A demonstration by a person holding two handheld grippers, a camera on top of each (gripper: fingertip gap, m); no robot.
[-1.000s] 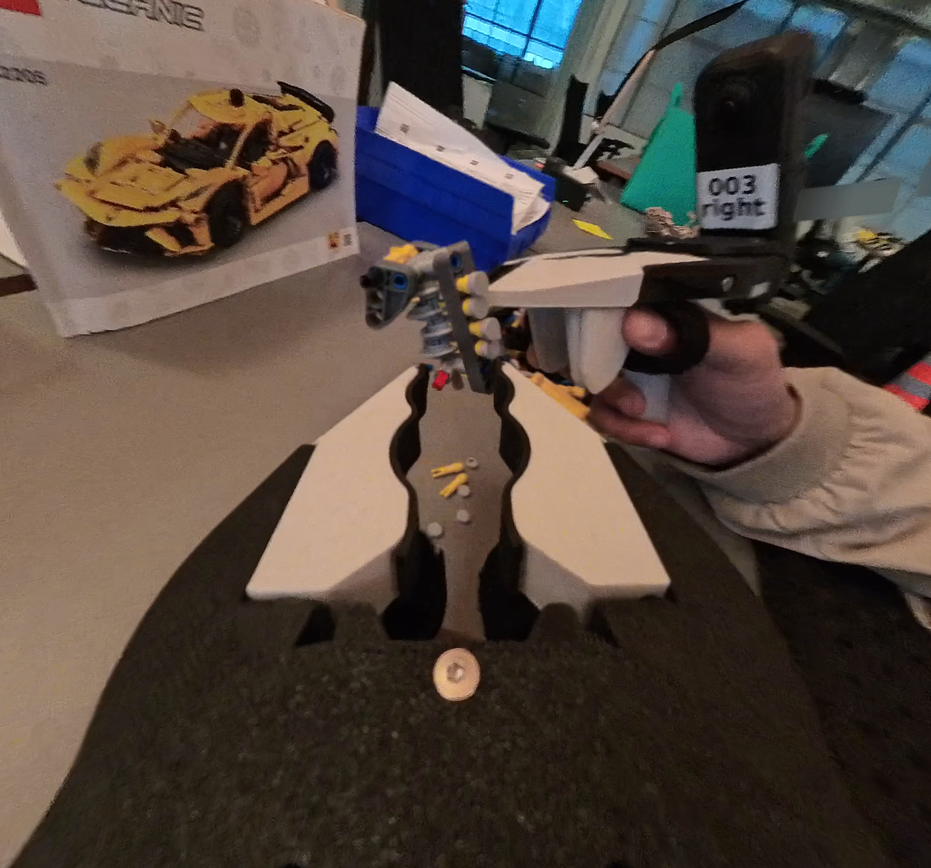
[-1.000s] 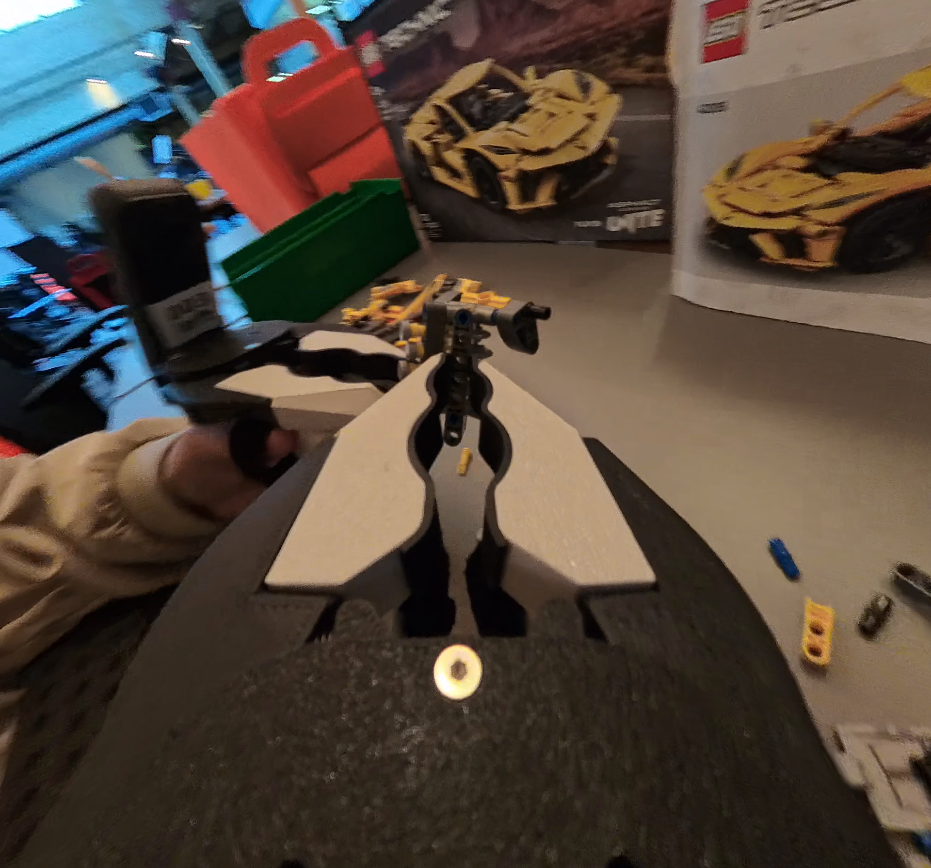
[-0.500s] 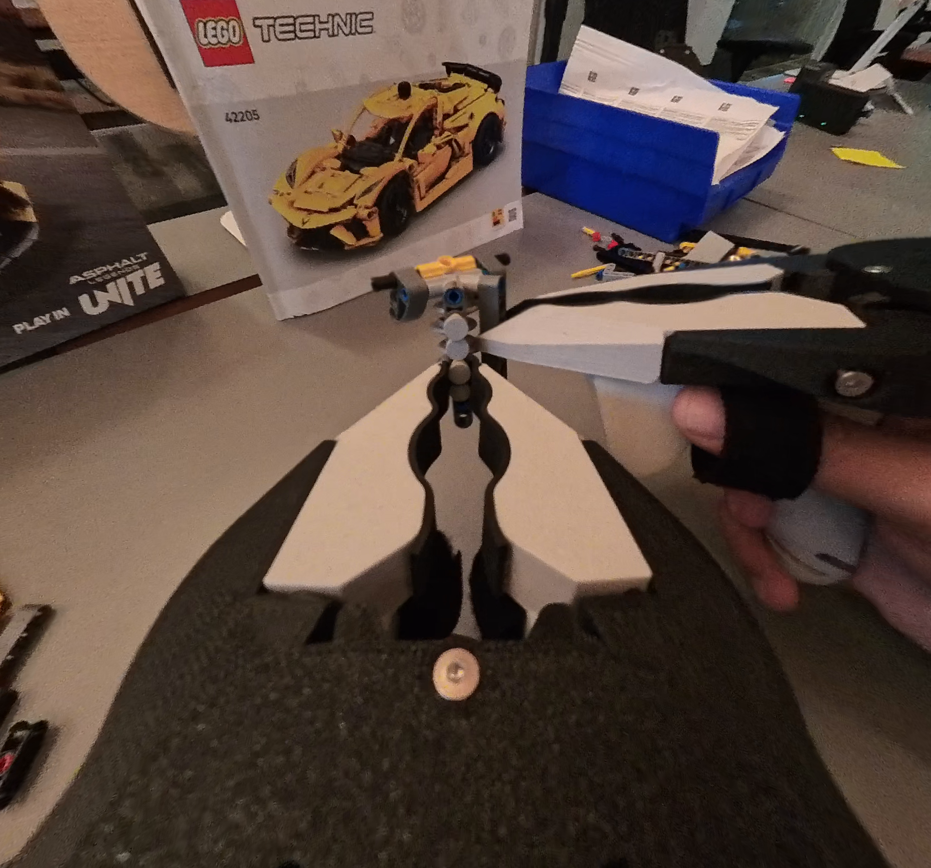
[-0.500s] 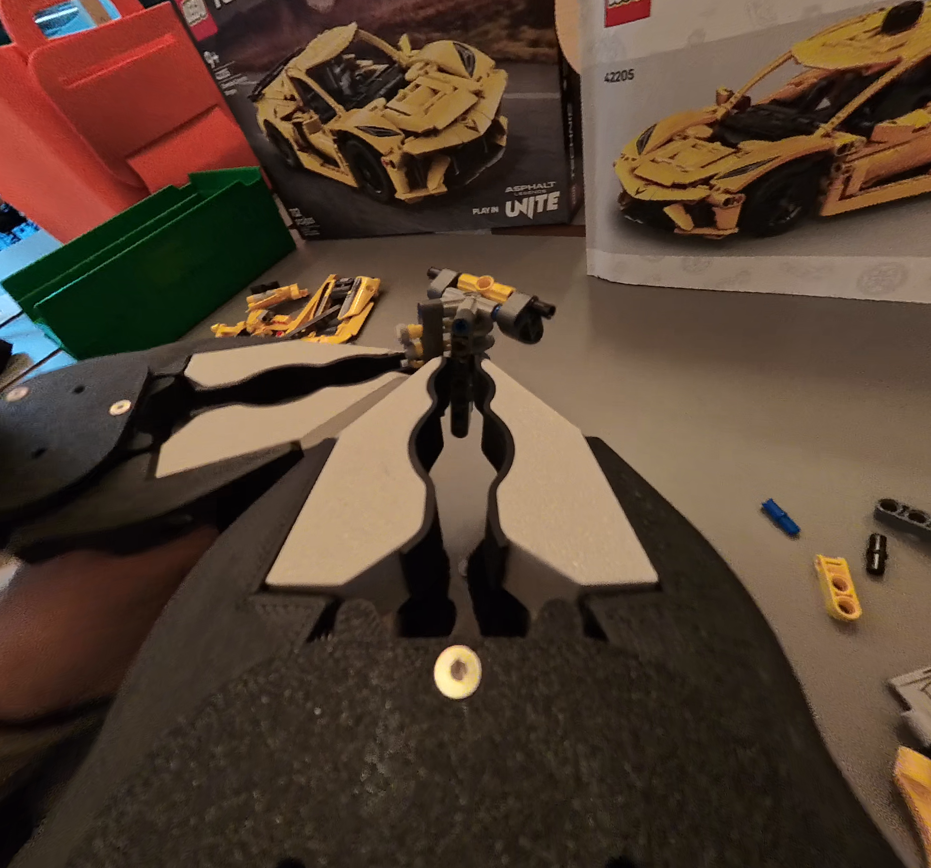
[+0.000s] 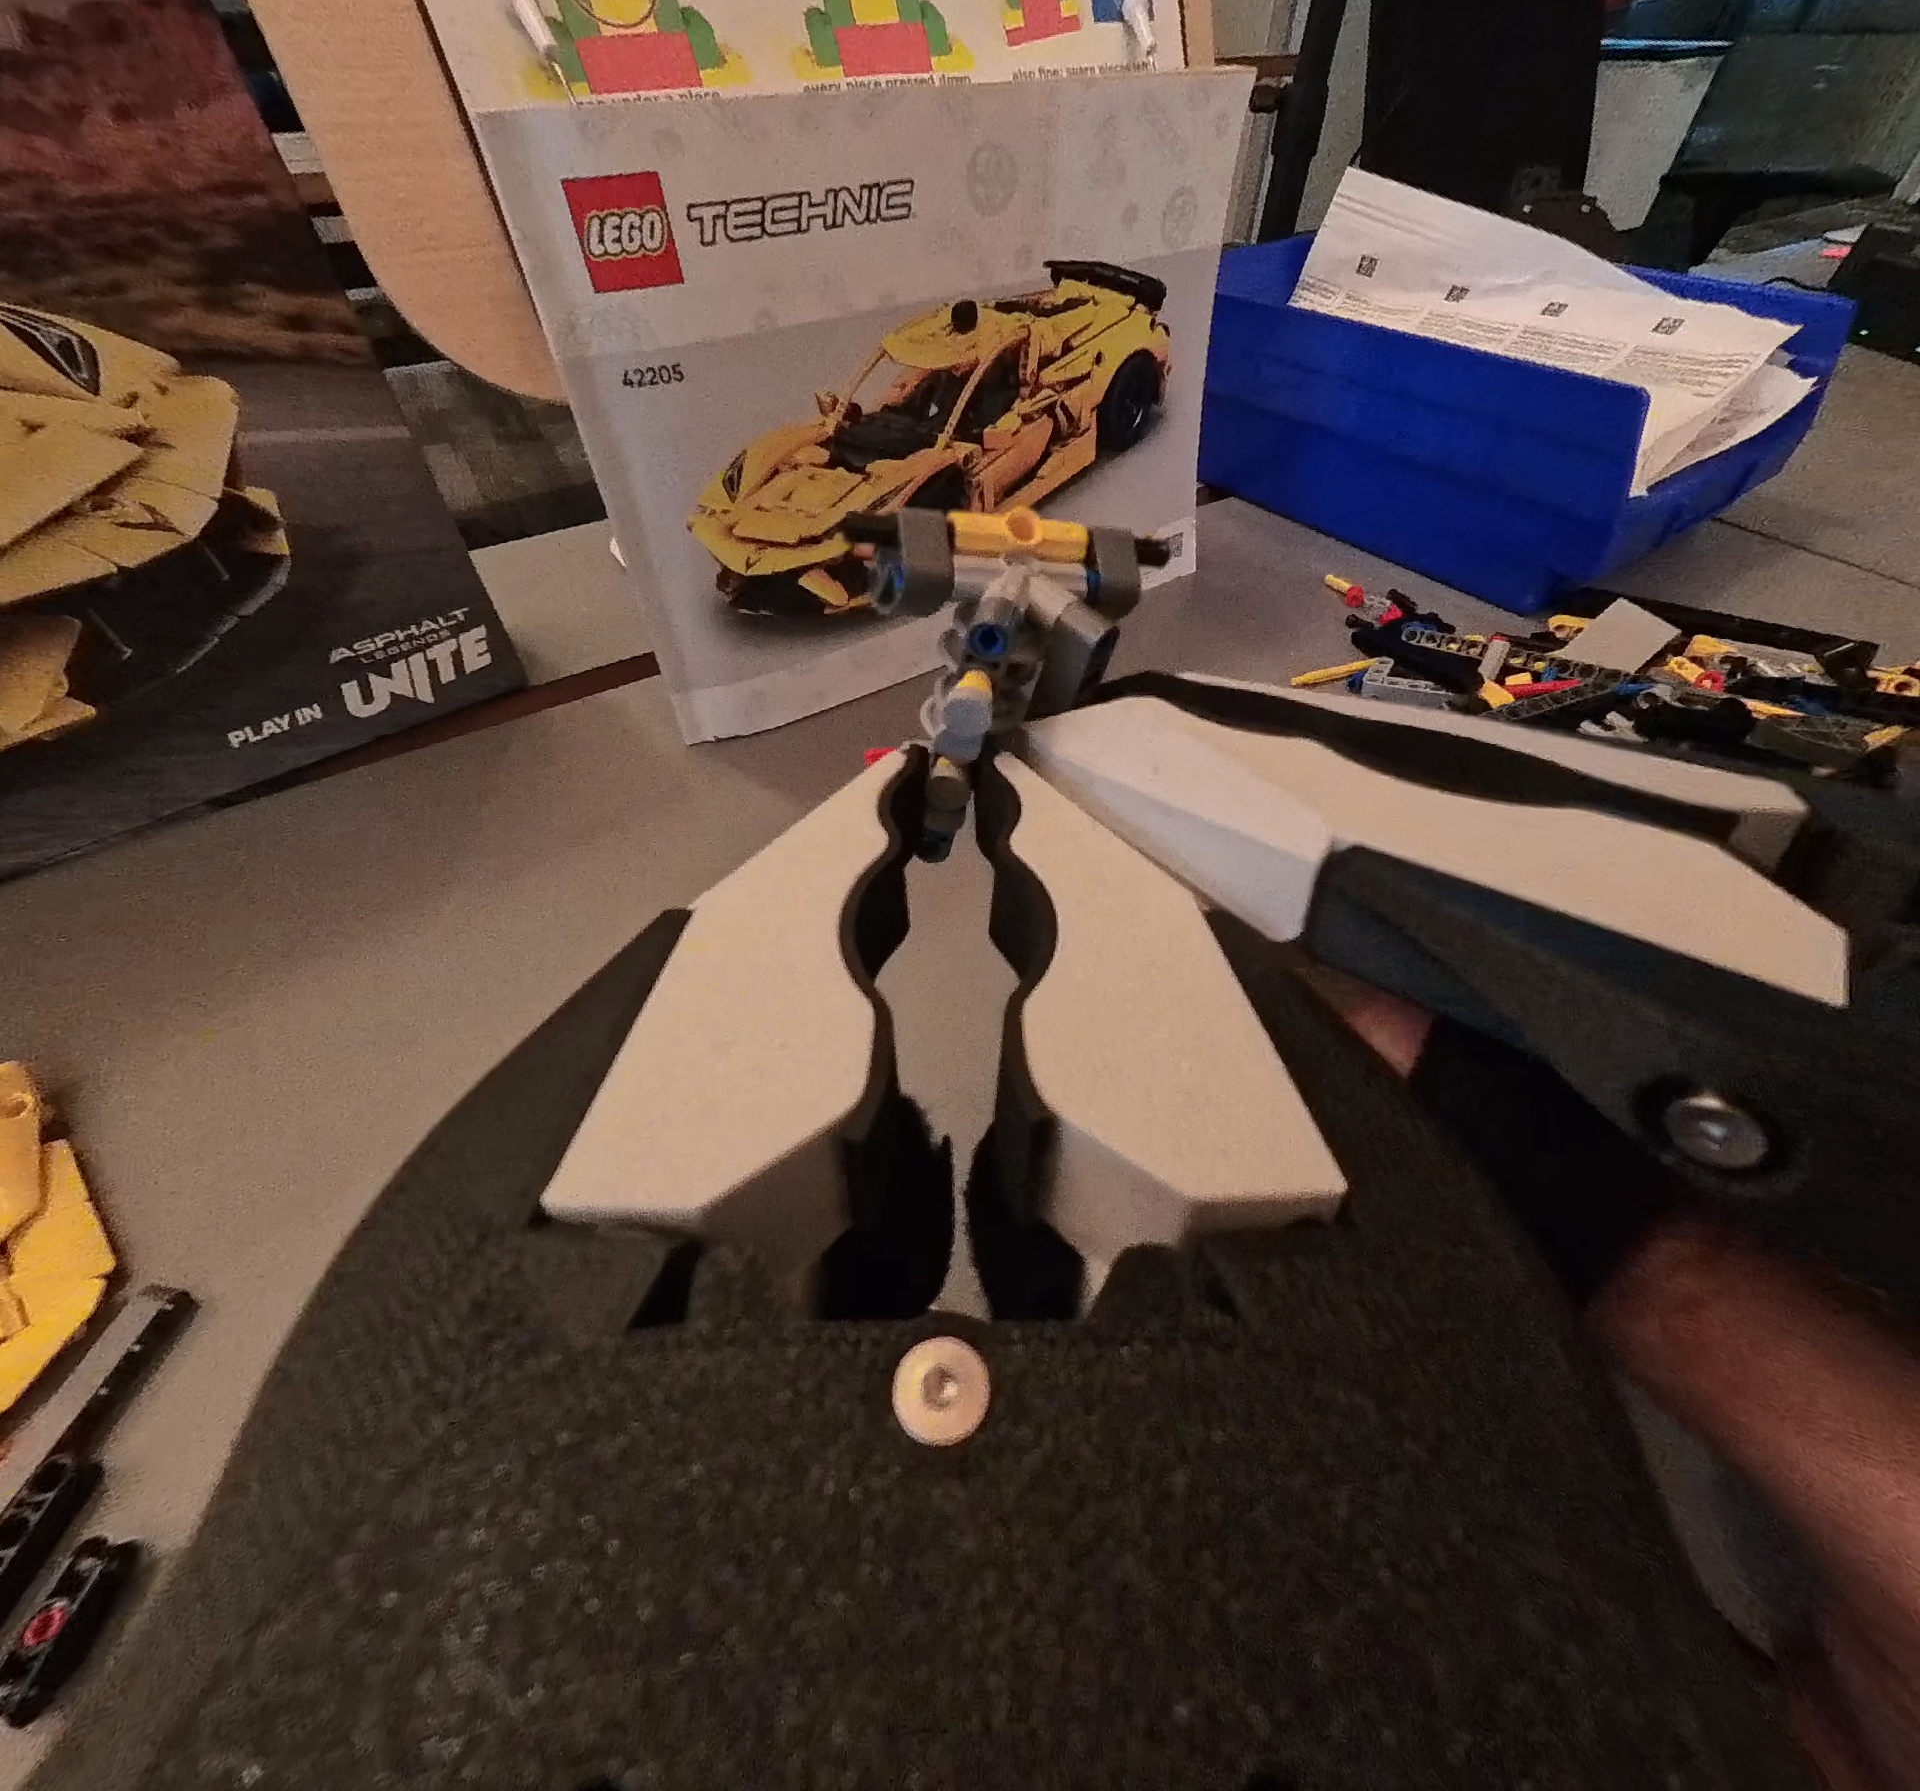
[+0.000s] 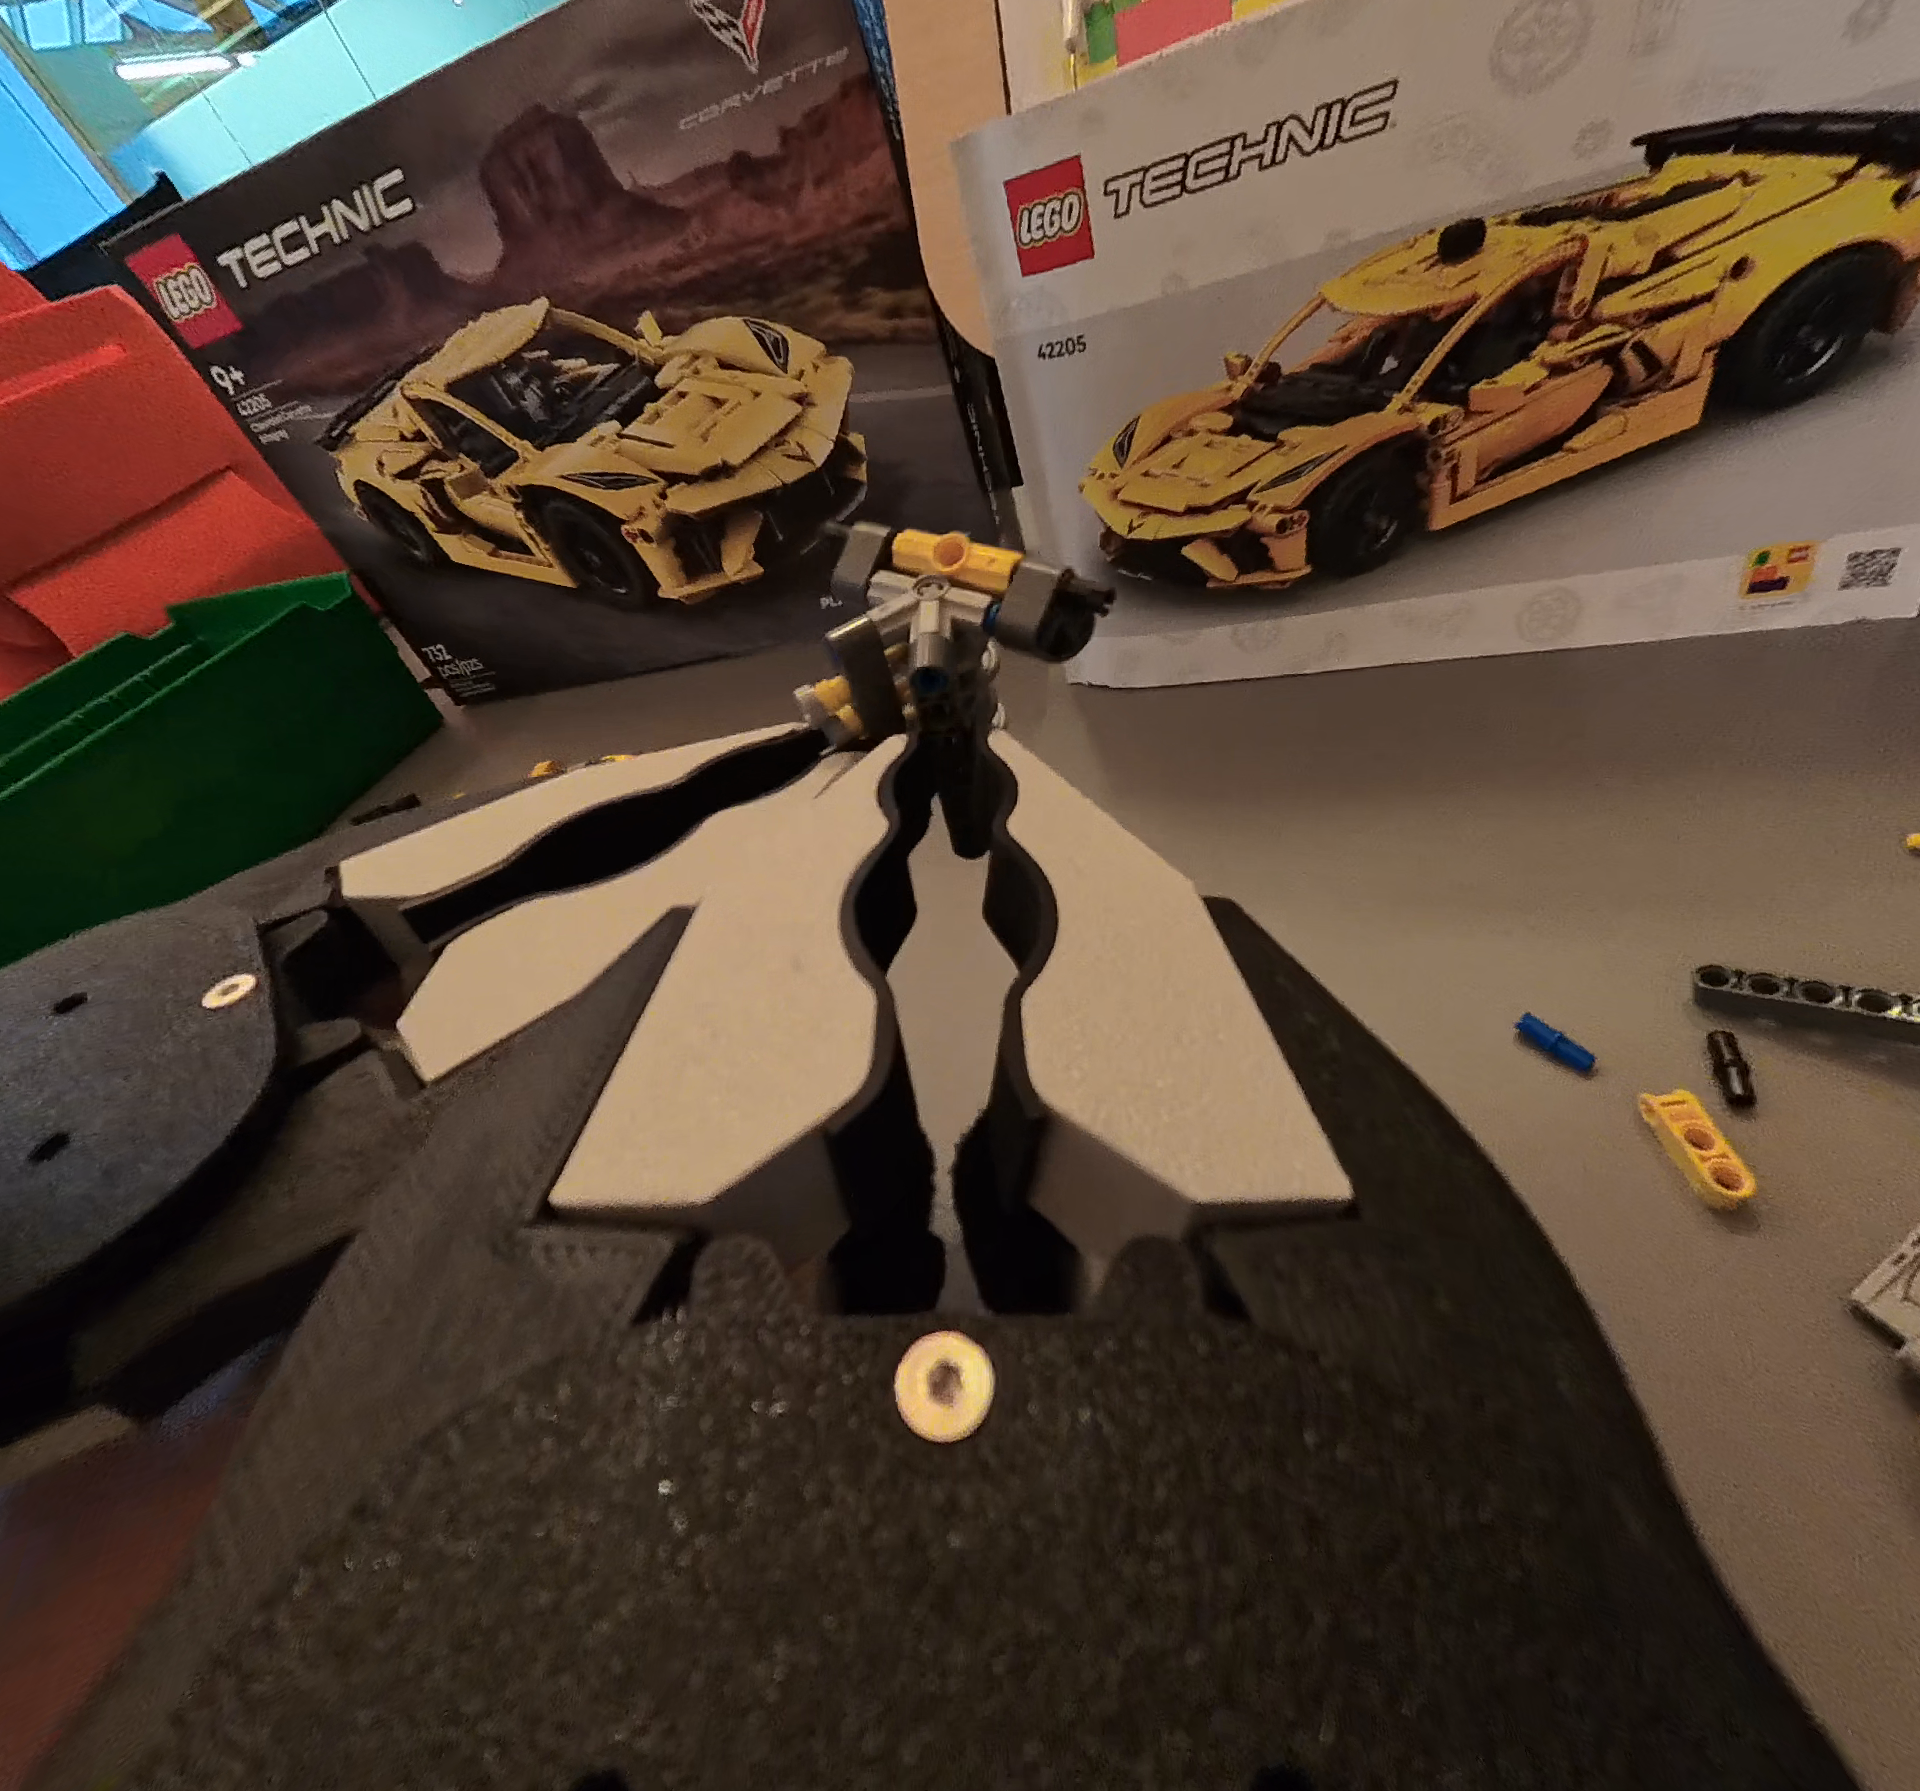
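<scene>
A small brick assembly (image 5: 1003, 578), grey with a yellow crossbar and blue pins, is held in the air above the grey table. My left gripper (image 5: 948, 773) is shut on its lower stem. My right gripper (image 5: 1039, 735) comes in from the right, held by a hand, with its tips against the same assembly. In the right wrist view the assembly (image 6: 940, 603) stands at the tips of my right gripper (image 6: 951, 785), which is shut on its black stem. There my left gripper (image 6: 831, 742) reaches in from the left and touches the assembly's side.
An instruction booklet (image 5: 883, 391) and a dark set box (image 6: 540, 370) stand upright behind. A blue bin with papers (image 5: 1455, 432) and a pile of loose pieces (image 5: 1610, 671) are at the right, and a green bin (image 6: 187, 733) at the left. A blue pin (image 6: 1553, 1043), a yellow piece (image 6: 1694, 1144) and a grey beam (image 6: 1808, 998) lie on the table. Only a small space, under 4 cm, lies between the two pairs of fingers. From either gripper's tips it is about 15 centimetres to the yellow piece (image 6: 1694, 1144).
Both grippers have swung round together with the assembly to face the booklet and box. The two grippers now lie closer side by side. The assembly's yellow crossbar now sits on top.
</scene>
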